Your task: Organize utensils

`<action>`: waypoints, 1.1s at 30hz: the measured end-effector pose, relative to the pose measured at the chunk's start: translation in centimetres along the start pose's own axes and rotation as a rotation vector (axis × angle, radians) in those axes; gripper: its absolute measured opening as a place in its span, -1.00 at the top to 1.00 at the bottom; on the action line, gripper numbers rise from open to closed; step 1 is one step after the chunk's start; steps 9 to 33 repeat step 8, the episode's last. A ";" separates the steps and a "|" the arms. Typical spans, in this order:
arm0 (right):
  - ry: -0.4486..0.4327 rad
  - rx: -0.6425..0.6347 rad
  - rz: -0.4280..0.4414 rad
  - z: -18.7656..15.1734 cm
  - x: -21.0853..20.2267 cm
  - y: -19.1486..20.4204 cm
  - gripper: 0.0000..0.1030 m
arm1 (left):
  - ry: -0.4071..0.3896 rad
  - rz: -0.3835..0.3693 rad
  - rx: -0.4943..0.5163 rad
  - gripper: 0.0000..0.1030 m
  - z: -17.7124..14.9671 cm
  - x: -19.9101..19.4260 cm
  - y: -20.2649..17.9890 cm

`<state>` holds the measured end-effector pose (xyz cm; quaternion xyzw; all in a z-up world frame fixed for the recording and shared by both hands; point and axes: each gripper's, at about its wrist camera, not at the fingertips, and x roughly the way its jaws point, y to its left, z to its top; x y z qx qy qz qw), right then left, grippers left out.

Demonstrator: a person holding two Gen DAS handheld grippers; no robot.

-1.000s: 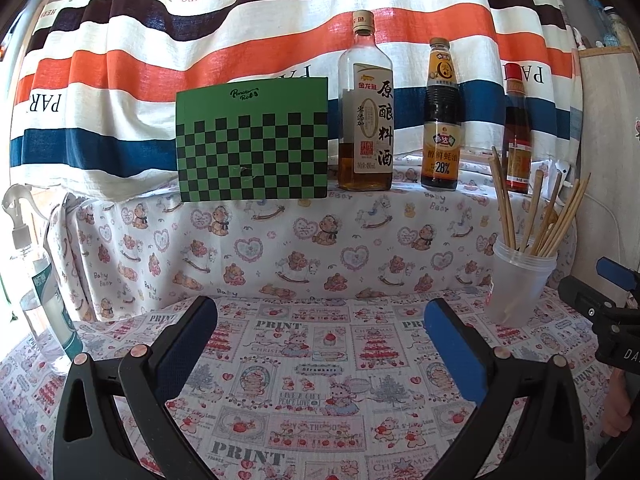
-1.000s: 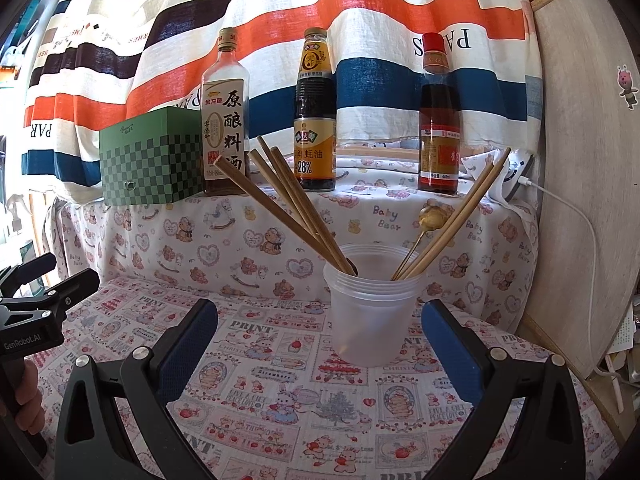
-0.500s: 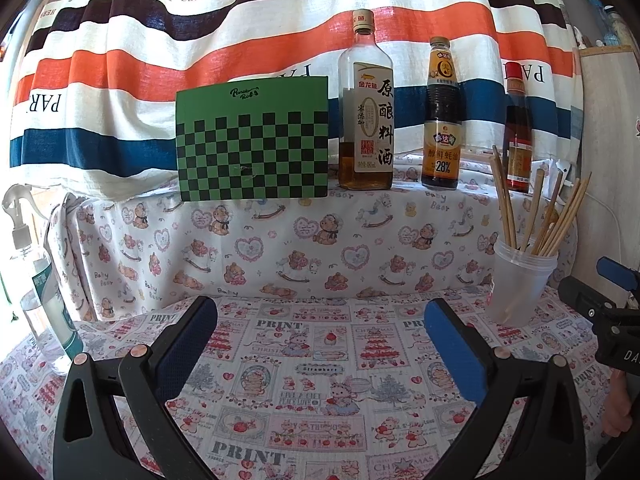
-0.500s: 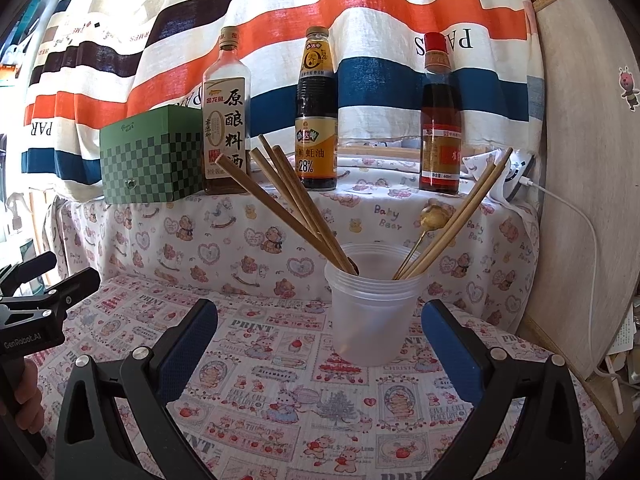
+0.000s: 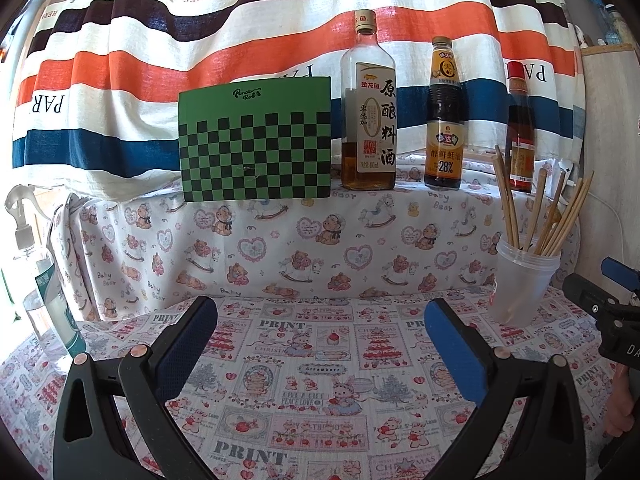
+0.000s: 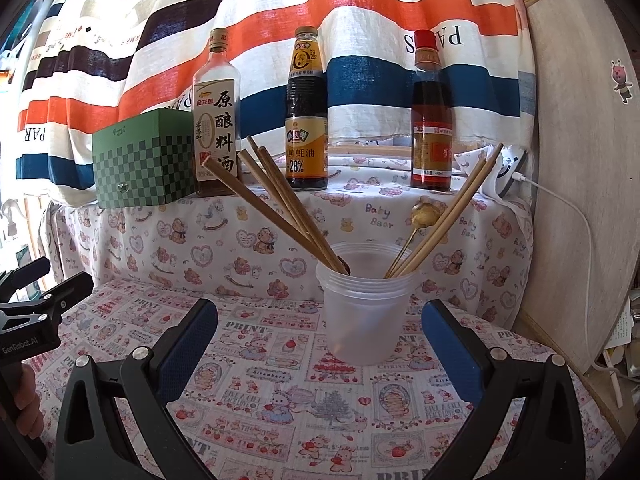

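Observation:
A translucent plastic cup (image 6: 365,312) stands on the printed tablecloth (image 6: 280,392), straight ahead of my right gripper (image 6: 320,320). Several wooden chopsticks (image 6: 280,208) lean to the left in it. More chopsticks (image 6: 452,208) and a small gold spoon (image 6: 425,216) lean to the right. The right gripper is open and empty, its blue pads just short of the cup. In the left wrist view the same cup (image 5: 524,284) sits at the far right. My left gripper (image 5: 320,328) is open over bare cloth, holding nothing.
On a cloth-covered ledge behind stand a green checkered box (image 5: 256,144) and three sauce bottles (image 5: 370,112), (image 5: 444,120), (image 5: 520,128). A spray bottle (image 5: 36,280) stands at the far left. A wooden panel (image 6: 576,160) and a white cable (image 6: 576,216) border the right side.
The right gripper has drifted slightly, so the cup sits a little higher and farther in its view. The left gripper has barely moved.

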<state>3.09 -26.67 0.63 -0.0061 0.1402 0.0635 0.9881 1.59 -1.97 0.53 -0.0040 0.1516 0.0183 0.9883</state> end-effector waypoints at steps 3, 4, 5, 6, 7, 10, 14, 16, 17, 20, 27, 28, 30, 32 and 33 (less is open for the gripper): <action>-0.001 -0.018 0.014 0.0 0.0 0.4 -1.00 | 0.002 0.001 0.002 -1.00 0.0 0.0 0.0; -0.006 -0.024 0.016 0.0 -0.1 0.5 -1.00 | 0.002 0.000 0.003 -1.00 0.0 -0.1 0.0; -0.005 -0.022 0.017 0.0 -0.1 0.5 -1.00 | 0.002 0.000 0.004 -1.00 0.0 0.0 0.0; -0.002 -0.020 0.012 0.0 -0.1 0.5 -1.00 | 0.003 0.000 0.005 -1.00 0.0 -0.1 0.0; -0.002 -0.017 0.005 0.0 -0.1 0.5 -1.00 | 0.003 0.000 0.005 -1.00 0.0 -0.1 0.0; -0.005 -0.016 -0.001 0.0 -0.1 0.5 -1.00 | 0.004 -0.001 0.004 -1.00 0.0 0.0 0.1; -0.005 -0.016 -0.001 0.0 -0.1 0.5 -1.00 | 0.004 -0.001 0.004 -1.00 0.0 0.0 0.1; -0.005 -0.016 -0.001 0.0 -0.1 0.5 -1.00 | 0.004 -0.001 0.004 -1.00 0.0 0.0 0.1; -0.005 -0.016 -0.001 0.0 -0.1 0.5 -1.00 | 0.004 -0.001 0.004 -1.00 0.0 0.0 0.1; -0.005 -0.016 -0.001 0.0 -0.1 0.5 -1.00 | 0.004 -0.001 0.004 -1.00 0.0 0.0 0.1; -0.005 -0.016 -0.001 0.0 -0.1 0.5 -1.00 | 0.004 -0.001 0.004 -1.00 0.0 0.0 0.1; -0.005 -0.016 -0.001 0.0 -0.1 0.5 -1.00 | 0.004 -0.001 0.004 -1.00 0.0 0.0 0.1; -0.005 -0.016 -0.001 0.0 -0.1 0.5 -1.00 | 0.004 -0.001 0.004 -1.00 0.0 0.0 0.1; -0.005 -0.016 -0.001 0.0 -0.1 0.5 -1.00 | 0.004 -0.001 0.004 -1.00 0.0 0.0 0.1; -0.005 -0.016 -0.001 0.0 -0.1 0.5 -1.00 | 0.004 -0.001 0.004 -1.00 0.0 0.0 0.1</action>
